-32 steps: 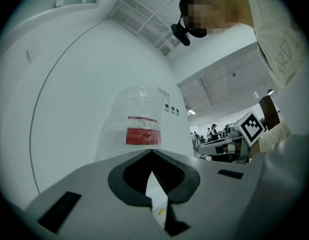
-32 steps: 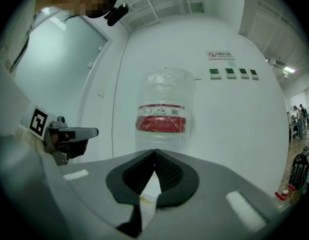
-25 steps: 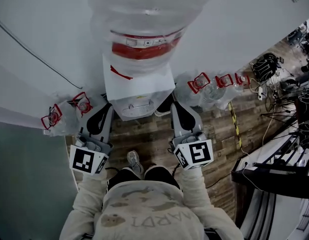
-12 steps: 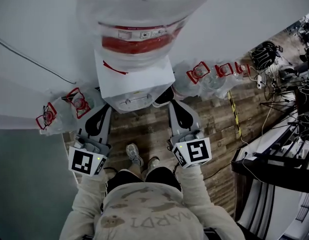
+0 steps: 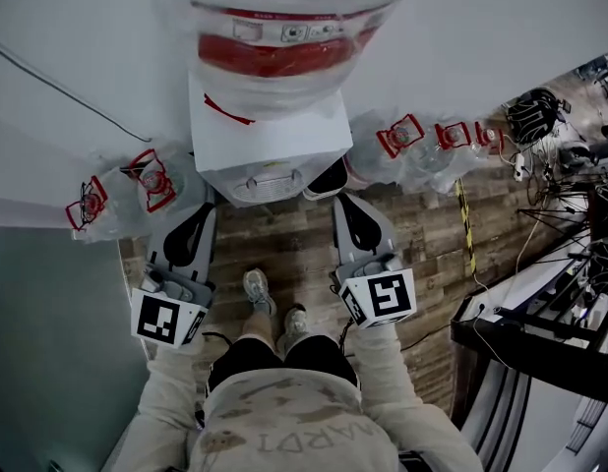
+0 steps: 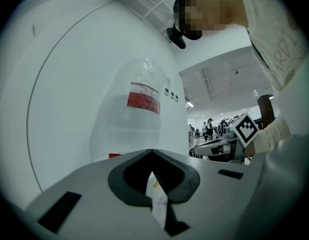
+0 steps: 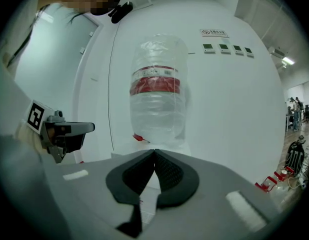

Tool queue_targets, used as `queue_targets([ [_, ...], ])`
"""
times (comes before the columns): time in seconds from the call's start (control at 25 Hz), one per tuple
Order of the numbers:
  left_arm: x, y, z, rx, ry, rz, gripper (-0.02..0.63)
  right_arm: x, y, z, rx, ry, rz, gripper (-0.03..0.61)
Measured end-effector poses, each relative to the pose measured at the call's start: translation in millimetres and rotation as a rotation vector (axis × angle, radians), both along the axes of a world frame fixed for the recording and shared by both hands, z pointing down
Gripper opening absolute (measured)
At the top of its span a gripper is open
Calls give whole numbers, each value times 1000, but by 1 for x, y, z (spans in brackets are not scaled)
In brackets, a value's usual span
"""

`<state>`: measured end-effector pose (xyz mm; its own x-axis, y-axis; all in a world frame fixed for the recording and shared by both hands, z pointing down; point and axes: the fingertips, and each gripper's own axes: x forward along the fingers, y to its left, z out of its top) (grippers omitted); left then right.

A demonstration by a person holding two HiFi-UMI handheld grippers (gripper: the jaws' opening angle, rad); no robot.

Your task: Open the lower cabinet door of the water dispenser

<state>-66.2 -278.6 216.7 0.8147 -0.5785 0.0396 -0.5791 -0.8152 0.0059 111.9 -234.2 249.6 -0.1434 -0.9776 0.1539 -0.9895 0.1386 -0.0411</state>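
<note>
Against white wall [image 5: 78, 57]: water dispenser [image 5: 270, 141] under big upturned bottle [image 5: 284, 37]; spare bottles [image 5: 422, 155] crowded on wood floor [image 5: 284, 239] at either side. Lower door hidden beneath dispenser's top. Just short of its front, flanking it: left gripper [image 5: 210, 205] and right gripper [image 5: 339, 201], both pinched closed, empty.

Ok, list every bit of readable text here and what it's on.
"ARD", upside down, on the person's sweatshirt; further letters unclear.
Print on the water bottle's red label: too small to read.
Print on the wall sign: too small to read.
The marker cubes: square patterns, no words.
</note>
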Motion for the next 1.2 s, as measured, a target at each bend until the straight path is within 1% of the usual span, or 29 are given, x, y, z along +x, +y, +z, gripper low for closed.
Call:
queue_targets([
  [0.16,5,14,10,11,-3,-4,3,3,10,17,-10,-6,-16,9],
  [0.28,4,22,25,-1,-9,-19,3,3,17,32,-19,2,-32,9],
  [0.44,2,31,49,-16,2,-29,3,1,23,57,-20,-3,-43,9],
  [0.6,1,36,86,-25,6,-23,3,0,24,94,-16,0,-50,9],
  [0.68,-2,36,110,-31,-7,-35,3,0,23,115,-17,0,-50,9],
  [0.84,-4,33,151,-39,-6,-40,3,1,18,156,-21,10,-56,9],
  [1.08,2,24,211,-25,-13,-33,3,7,11,222,-23,4,-63,9],
  [1.2,6,15,249,-8,-12,-24,3,12,3,263,-14,16,-64,9],
])
